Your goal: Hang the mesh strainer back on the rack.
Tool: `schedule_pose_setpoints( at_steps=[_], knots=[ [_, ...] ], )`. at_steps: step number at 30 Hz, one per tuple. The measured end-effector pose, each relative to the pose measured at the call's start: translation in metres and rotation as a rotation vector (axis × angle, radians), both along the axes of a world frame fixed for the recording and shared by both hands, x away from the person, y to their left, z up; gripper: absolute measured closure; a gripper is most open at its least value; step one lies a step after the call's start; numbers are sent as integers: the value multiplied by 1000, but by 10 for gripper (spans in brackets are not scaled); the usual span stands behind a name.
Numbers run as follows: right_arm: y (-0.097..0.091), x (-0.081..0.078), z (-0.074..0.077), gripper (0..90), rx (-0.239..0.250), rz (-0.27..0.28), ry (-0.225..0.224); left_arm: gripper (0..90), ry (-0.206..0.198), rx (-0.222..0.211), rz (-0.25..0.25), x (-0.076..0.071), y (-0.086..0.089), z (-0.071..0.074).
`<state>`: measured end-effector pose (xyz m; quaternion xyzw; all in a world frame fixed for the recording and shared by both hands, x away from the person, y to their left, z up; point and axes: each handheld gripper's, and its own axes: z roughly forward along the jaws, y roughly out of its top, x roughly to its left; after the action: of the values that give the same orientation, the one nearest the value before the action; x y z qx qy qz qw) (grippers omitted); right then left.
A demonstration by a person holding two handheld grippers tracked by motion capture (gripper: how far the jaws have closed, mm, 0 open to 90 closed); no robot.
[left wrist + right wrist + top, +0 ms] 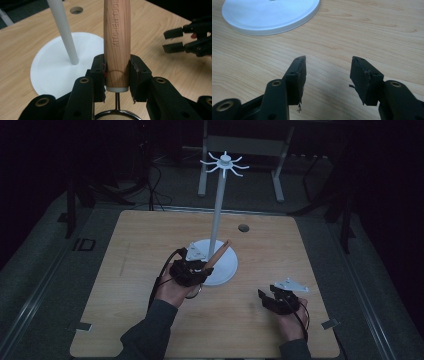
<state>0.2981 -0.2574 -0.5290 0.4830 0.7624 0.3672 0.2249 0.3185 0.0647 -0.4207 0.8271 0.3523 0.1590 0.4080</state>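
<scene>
Between the left tongs, clamped: wooden strainer handle; right tongs agape.

Your left gripper covers the lower sides of the engraved wooden handle; its round metal mesh sieve is cut off by the bottom edge.

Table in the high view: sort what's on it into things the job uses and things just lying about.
In use:
- wooden-handled mesh strainer, clamped in the left gripper
- white hanging stand with hooked top, round base beside the strainer

Lying about:
- right gripper, open and idle over the light wooden table
- round hole in the table
</scene>
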Motion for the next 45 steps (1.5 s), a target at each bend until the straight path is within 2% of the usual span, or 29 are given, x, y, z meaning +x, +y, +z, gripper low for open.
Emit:
schedule_pose_setpoints(
  at_steps=[12,20,29,45],
  knots=[
    [0,0,0,462,1,-3,-1,688,-47,-56,41,-1,6,11],
    [-1,0,0,462,3,-6,2,689,-79,-110,84,-2,10,20],
    [-1,0,-1,461,2,-6,1,688,-107,-137,104,-3,13,27],
    [-1,0,-1,462,4,-7,2,689,-163,-209,157,-3,19,42]
  ],
)
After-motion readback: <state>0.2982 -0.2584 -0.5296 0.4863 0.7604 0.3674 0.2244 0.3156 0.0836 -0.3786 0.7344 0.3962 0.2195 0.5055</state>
